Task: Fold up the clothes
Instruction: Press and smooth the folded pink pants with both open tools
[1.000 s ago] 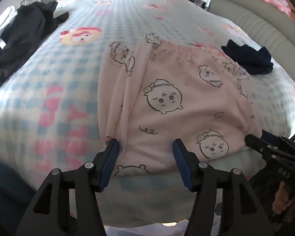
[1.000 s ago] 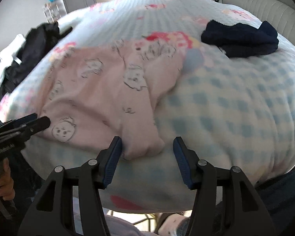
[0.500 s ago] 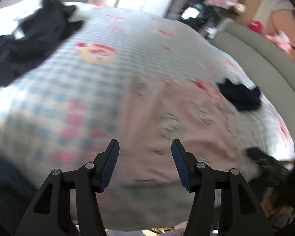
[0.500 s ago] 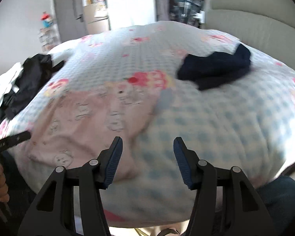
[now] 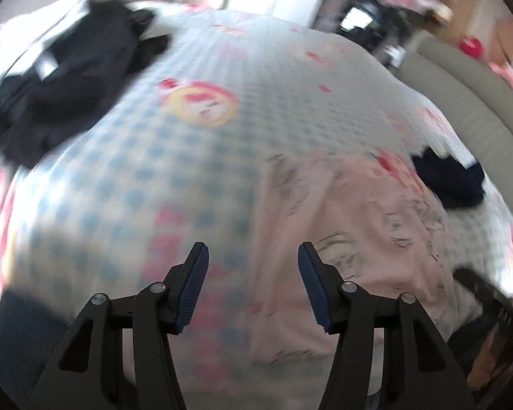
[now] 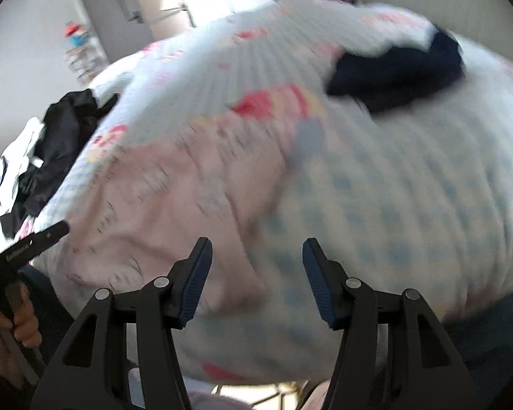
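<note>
So, both of my grippers are up off the bed with their jaws standing apart and nothing between the pads. My left gripper (image 5: 253, 278) hangs over the near edge of the checked bedspread (image 5: 174, 157). The pink printed garment (image 5: 352, 239) lies on the bed under and to the right of it: its left edge runs just inside my right finger's line, so the gap between the fingers frames partly pink cloth and partly bare bedspread. No pad touches it.

My right gripper (image 6: 256, 276) is in the same kind of spot from the other side. In its view the pink garment (image 6: 174, 212) spreads to the left, and its near right corner sits just beyond my left pad, clear of it. The rest of the gap looks onto blue-and-white checks. Far left in that view I can see my other gripper's black tip (image 6: 39, 237) at the garment's left edge, with my left hand (image 6: 13, 321) on the handle.

Farther back, a dark navy garment (image 6: 393, 71) lies bunched on the right side of the bed, well apart from the pink one. On the far left sits a pile of black and white clothes (image 5: 58, 75). It's all pretty blurry, so the print details are mush.
</note>
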Available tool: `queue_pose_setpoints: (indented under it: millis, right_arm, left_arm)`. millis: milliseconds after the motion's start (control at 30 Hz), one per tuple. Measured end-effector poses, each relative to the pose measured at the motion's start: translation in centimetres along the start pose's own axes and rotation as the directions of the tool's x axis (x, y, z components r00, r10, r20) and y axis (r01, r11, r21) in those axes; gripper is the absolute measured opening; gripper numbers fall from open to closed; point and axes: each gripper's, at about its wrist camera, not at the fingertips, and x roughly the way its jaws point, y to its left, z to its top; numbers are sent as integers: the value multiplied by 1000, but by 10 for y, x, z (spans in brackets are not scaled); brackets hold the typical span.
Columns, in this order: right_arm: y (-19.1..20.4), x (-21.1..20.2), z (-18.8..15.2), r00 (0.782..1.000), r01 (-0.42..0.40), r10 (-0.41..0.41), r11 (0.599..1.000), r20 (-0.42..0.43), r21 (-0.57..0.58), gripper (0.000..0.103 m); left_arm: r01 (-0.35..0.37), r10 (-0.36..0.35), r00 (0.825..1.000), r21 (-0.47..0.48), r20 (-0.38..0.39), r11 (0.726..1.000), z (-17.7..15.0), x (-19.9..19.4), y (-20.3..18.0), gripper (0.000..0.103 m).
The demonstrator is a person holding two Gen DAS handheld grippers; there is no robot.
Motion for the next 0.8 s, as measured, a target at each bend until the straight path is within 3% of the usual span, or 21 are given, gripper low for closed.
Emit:
queue_pose_setpoints:
  millis: [167,300,467,567,633,700,800]
  right_arm:
    - [17,29,27,998,-58,56,995,-22,-86,57]
    - [22,52,14,997,-63,60,996,-41,-57,58]
    - [21,64,11,998,42,-47,992,-34,-117,57]
    - [-1,58,16,997,69,-70,997,-24,-28,57]
    - [-14,50,21,997,76,-76,997,5,31,58]
    - [-22,43,25,995,83,-86,994,42,67,58]
    - [-24,43,30,998,10,-14,997,61,78,58]
  left_arm:
    - [120,-113,992,162,-56,979,5,21,-47,57]
    - [53,-40,998,308,-48,950,6,43,-63,57]
    - [28,-14,997,192,-71,981,16,57,-36,60]
    - [-30,33,999,124,-24,992,20,48,-16,60]
    - [-22,23,1000,33,-9,999,23,42,2,60]
    - [83,-83,997,-56,-6,995,26,41,17,58]
    - [153,-154,988,-26,-5,988,27,45,8,58]
